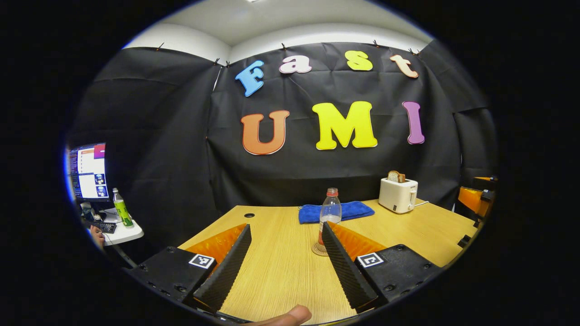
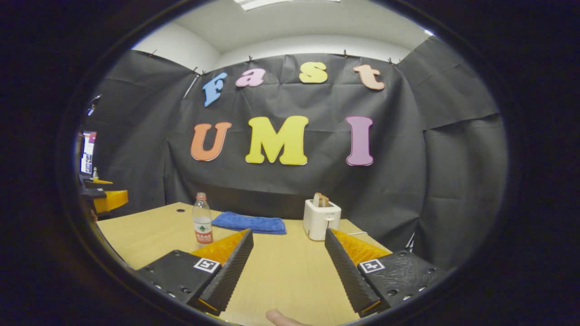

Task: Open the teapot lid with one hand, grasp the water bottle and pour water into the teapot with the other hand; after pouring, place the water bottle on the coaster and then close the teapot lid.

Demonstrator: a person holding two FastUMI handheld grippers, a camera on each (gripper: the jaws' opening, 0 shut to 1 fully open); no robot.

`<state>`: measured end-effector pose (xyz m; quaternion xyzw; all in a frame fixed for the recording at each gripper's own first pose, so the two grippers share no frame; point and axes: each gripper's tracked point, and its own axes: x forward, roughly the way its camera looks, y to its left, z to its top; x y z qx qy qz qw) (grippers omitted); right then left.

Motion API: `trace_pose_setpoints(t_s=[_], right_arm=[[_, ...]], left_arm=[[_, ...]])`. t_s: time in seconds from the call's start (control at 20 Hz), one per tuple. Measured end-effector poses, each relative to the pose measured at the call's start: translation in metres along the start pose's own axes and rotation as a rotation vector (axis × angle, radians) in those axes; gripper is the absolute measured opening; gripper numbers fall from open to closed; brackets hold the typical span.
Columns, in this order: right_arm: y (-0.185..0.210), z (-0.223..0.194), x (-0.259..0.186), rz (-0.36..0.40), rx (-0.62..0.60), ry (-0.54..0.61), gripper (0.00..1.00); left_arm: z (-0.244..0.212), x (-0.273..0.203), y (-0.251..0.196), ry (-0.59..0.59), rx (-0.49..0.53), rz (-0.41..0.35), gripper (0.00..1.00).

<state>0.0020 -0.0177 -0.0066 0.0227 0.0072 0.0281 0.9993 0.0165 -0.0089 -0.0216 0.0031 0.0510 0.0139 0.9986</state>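
I see both grippers, left (image 1: 285, 253) and right (image 2: 287, 256), spread apart over table (image 1: 281, 271); water bottle (image 1: 330, 213) upright on coaster (image 1: 318, 249).

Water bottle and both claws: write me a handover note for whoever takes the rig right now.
Left claw: open, empty, above the light wooden table.
Right claw: open, empty.
Clear plastic water bottle with red cap: upright on the round coaster, in front of the folded blue cloth, untouched.
White toaster: behind, not part of the job.
Teapot: not located.
Left: every step.
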Motion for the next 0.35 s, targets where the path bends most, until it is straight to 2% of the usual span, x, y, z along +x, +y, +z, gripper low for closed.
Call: trace_pose_setpoints(t_s=[0.35], right_arm=[[0.0067,-0.0085,0.0048,0.011,-0.010,0.025,0.96]], left_arm=[[-0.0016,0.0019,-0.0040,0.008,0.018,-0.012,0.98]])
